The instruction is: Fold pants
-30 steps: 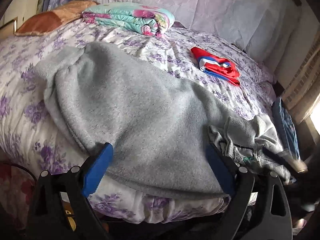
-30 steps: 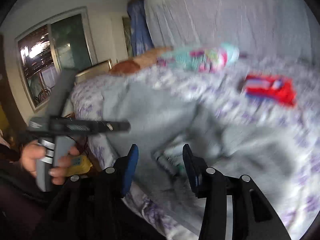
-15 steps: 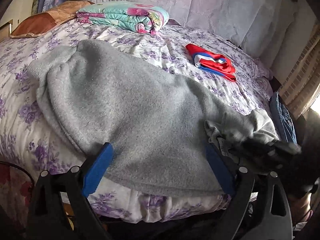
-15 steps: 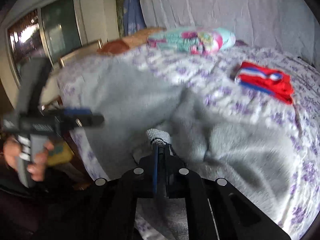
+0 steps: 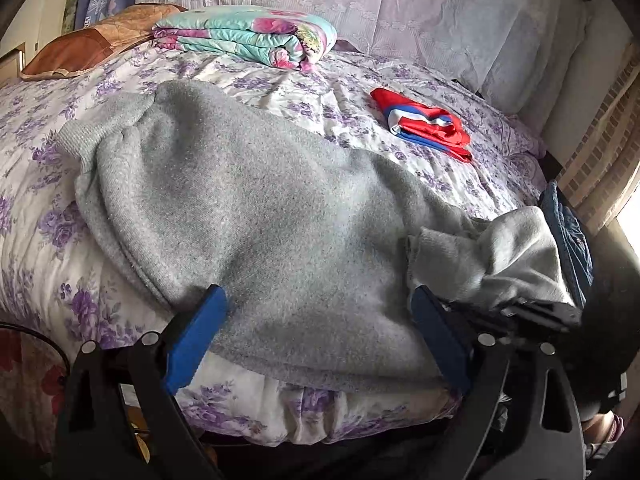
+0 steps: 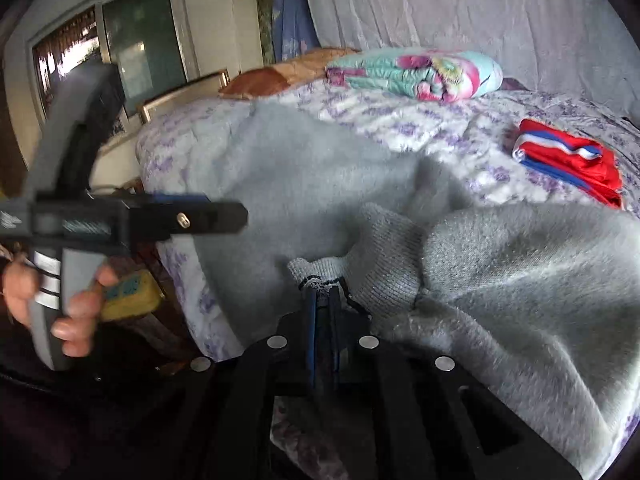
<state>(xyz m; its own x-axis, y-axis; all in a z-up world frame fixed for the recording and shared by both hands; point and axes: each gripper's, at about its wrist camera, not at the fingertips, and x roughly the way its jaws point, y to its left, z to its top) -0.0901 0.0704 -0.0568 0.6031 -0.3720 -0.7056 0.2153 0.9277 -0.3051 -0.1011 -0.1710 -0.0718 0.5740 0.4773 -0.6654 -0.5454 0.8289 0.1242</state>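
Grey fleece is what fills the bed right now: the pants (image 5: 256, 216) lie spread across the purple-flowered bedspread (image 5: 36, 184), with one ribbed cuff (image 5: 76, 136) up toward the far left and the near edge draped over the side of the mattress. And look at the right gripper (image 6: 323, 296), its blue pads pressed tight together, almost no gap, pinching a ribbed grey hem (image 6: 316, 270) of the pants. That bit of knit sticks up just above the closed tips, and the fabric behind it is bunched into a soft ridge. From the other side you can see the same corner gathered in a rumpled heap (image 5: 492, 256) at the right end of the garment.

Over to the left gripper (image 5: 316, 328), and it's a different story: jaws spread wide, one blue finger on each side, with the pants' near edge lying between them. The pads aren't pressing on anything; the cloth simply sits in the gap. A hand (image 6: 60, 304) wraps the grey handle of that left tool, seen from the right-hand camera off the bed's corner, the view a little smeared.

Further back, well apart from the pants, a folded red, white and blue garment (image 5: 424, 124) rests on the bedspread. Near the head of the bed sits a folded turquoise floral quilt (image 5: 248, 36), beside a brown pillow (image 5: 92, 44). Something blue denim (image 5: 568, 236) lies at the right edge of the bed, just beside the bunched end.
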